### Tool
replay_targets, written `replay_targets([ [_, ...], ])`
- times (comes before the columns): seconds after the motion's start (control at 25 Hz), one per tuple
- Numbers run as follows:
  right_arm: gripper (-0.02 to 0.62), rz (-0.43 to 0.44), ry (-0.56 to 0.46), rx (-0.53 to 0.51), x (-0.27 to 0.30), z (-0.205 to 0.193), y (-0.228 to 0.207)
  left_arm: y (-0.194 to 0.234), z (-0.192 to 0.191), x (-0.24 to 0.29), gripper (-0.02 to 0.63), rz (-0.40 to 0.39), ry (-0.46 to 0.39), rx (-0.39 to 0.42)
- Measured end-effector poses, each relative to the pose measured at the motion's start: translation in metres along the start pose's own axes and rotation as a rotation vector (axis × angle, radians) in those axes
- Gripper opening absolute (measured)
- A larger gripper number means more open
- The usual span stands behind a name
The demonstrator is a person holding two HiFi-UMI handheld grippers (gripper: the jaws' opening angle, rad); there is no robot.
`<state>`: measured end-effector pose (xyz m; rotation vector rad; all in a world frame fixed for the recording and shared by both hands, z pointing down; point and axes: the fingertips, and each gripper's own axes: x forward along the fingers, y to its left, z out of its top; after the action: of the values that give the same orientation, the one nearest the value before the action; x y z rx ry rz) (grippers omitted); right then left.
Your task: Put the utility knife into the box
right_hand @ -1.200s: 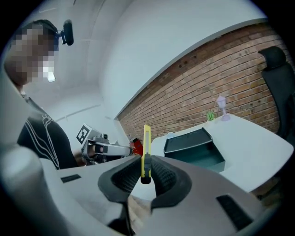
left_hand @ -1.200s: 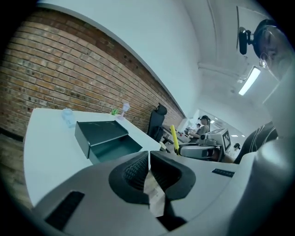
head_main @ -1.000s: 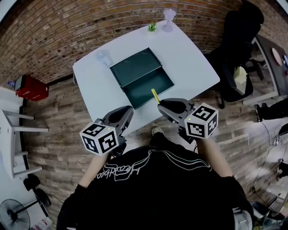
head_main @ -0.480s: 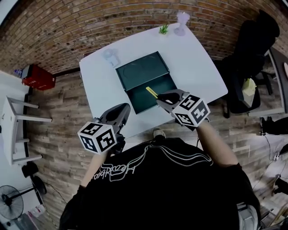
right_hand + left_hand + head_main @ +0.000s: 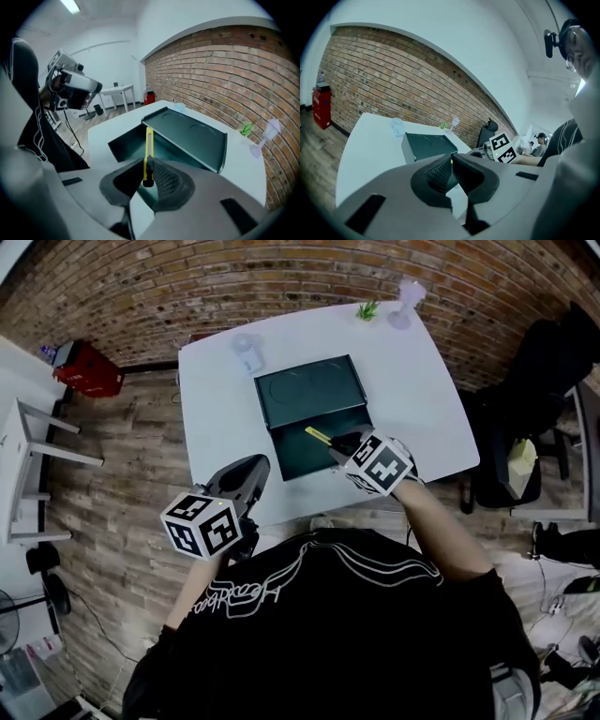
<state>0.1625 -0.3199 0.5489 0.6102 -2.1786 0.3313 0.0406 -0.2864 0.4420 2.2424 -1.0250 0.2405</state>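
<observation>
While the right tool (image 5: pixel 339 444) pinches the utility knife (image 5: pixel 317 435) over the box (image 5: pixel 292 452) for release, the left tool (image 5: pixel 246 472) hangs clenched, empty.

A small green plant (image 5: pixel 367 310) and a lilac goblet (image 5: pixel 409 302) stand at the white surface's (image 5: pixel 422 418) far edge, with a clear cup (image 5: pixel 246 351) toward its far-left corner. A red crate (image 5: pixel 86 371) lies on the floor left of the surface.

White table (image 5: pixel 422 399) with open dark box (image 5: pixel 295 448), plant (image 5: pixel 367 310), goblet (image 5: pixel 407 294), clear cup (image 5: pixel 246 351)
</observation>
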Motion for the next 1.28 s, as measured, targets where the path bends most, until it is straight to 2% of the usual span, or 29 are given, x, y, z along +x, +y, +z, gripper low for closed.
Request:
replay_targets([
  [0.36, 0.067, 0.027, 0.217, -0.132, 0.044, -0.022, -0.009, 0.015, -0.006, -0.005, 0.036, 0.066, -0.063, -0.051],
  [0.52, 0.067, 0.007, 0.295, -0.159, 0.056, -0.032, -0.020, 0.020, -0.006, -0.001, 0.036, 0.083, -0.076, -0.065],
  [0.72, 0.067, 0.022, 0.358, -0.171, 0.069, -0.041, -0.020, 0.025, -0.002, -0.006, 0.036, 0.104, -0.085, -0.061],
  [0.84, 0.069, 0.025, 0.377, -0.184, 0.072, -0.041, -0.021, 0.031, -0.002, -0.013, 0.037, 0.116, -0.084, -0.069],
  [1.0, 0.071, 0.070, 0.362, -0.172, 0.076, -0.038, -0.014, 0.039, -0.003, -0.017, 0.036, 0.114, -0.067, -0.078],
  [1.2, 0.075, 0.000, 0.410, -0.195, 0.071, -0.045, -0.023, 0.044, -0.002, -0.021, 0.037, 0.099, -0.036, -0.079],
  [1.24, 0.085, -0.003, 0.408, -0.186, 0.071, -0.045, -0.024, 0.044, -0.001, -0.023, 0.035, 0.094, -0.030, -0.077],
  [1.28, 0.123, 0.004, 0.400, -0.171, 0.071, -0.045, -0.024, 0.044, 0.000, -0.025, 0.036, 0.091, -0.025, -0.075],
])
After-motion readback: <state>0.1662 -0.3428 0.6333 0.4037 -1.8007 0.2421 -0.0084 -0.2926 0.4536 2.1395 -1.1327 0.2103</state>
